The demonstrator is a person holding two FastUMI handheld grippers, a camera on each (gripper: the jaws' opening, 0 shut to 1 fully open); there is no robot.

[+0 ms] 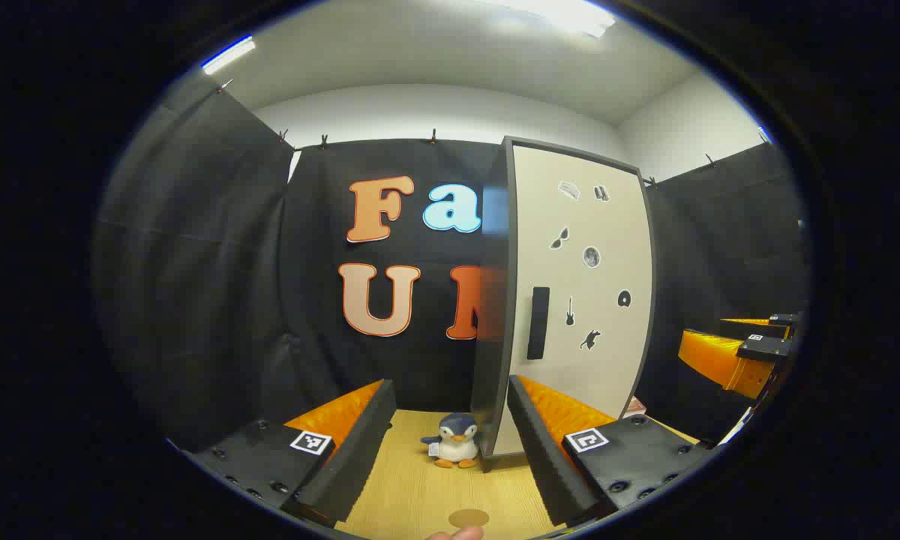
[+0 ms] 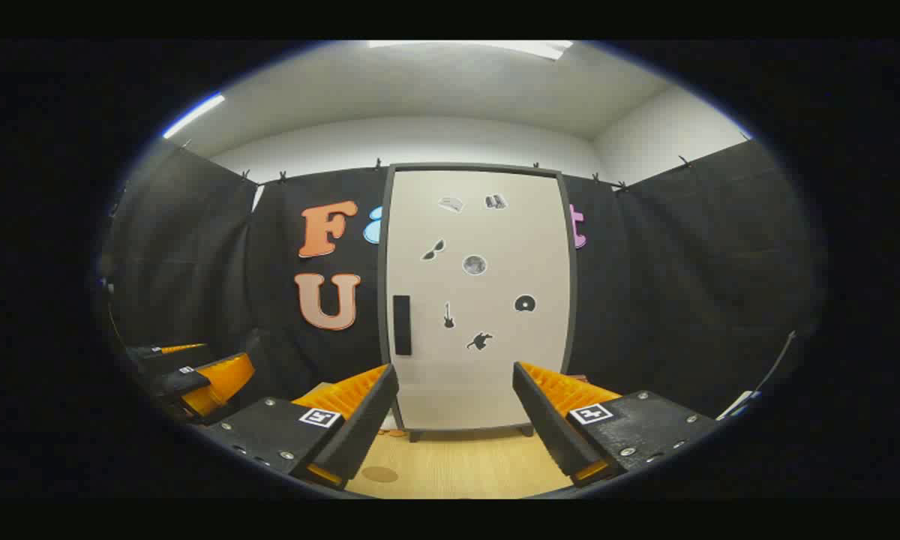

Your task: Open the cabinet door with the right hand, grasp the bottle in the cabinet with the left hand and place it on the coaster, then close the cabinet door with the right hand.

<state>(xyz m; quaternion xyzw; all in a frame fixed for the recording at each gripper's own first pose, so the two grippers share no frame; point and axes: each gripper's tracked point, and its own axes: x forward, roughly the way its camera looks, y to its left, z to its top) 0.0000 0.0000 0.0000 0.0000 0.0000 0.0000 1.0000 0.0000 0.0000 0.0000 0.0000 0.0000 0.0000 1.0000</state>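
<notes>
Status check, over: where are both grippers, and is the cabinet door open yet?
Left gripper open, empty. Right gripper open, facing cabinet door, which is shut; handle untouched. Coaster bare on table; penguin toy beside cabinet.

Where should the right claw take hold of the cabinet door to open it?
On the black vertical handle, which sits near the left edge of the closed cabinet door. Probably come straight on with the open right claw, fingers either side of the bar, then pull, since the handle's place suggests hinges on the far edge.
</notes>
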